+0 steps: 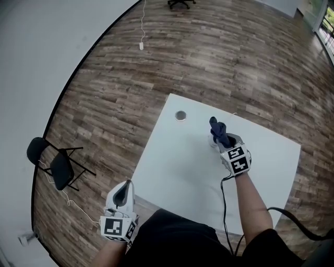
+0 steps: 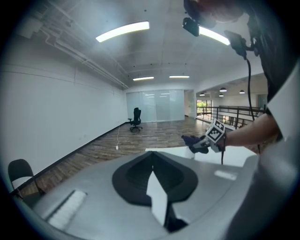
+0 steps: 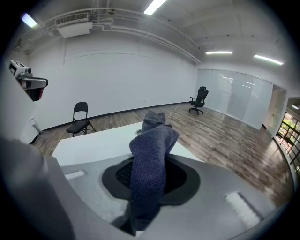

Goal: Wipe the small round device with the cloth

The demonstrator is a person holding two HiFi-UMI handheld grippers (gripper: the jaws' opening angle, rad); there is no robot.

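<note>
**Cloth gripped above the counter, device at 10 o'clock**

Room and edges: the white counter (image 1: 172, 172) stands skewed on a wood-plank floor (image 1: 104, 94), one corner pointing to 12 o'clock. Floor lies open on the far and left sides. A folding chair (image 1: 55, 161) stands well apart at 9 o'clock, and an office chair (image 1: 180, 3) sits at the far 12 o'clock edge of the head view. The left gripper (image 1: 127, 186) hangs off the counter's 7 o'clock corner, over the floor. Its fingers (image 2: 157, 199) are together with nothing between them.

Task items: the right gripper (image 1: 223, 140) is over the counter's middle, its fingers clamped on the dark blue cloth (image 1: 219, 128). The cloth stands up in a bunch past the tips. The small round device (image 1: 181, 115) lies on the counter near its far-left edge. It is at 10 o'clock from the right gripper, apart from the cloth, with a stretch of white top between them.

Hidden or unclear: in the right gripper view the cloth (image 3: 151, 164) fills the centre, and the device (image 3: 138, 131) only peeps out at its left side. The device's surface detail is too small to read. The person's forearm (image 1: 253, 203) and dark top cover the counter's near edge around 5 o'clock.
</note>
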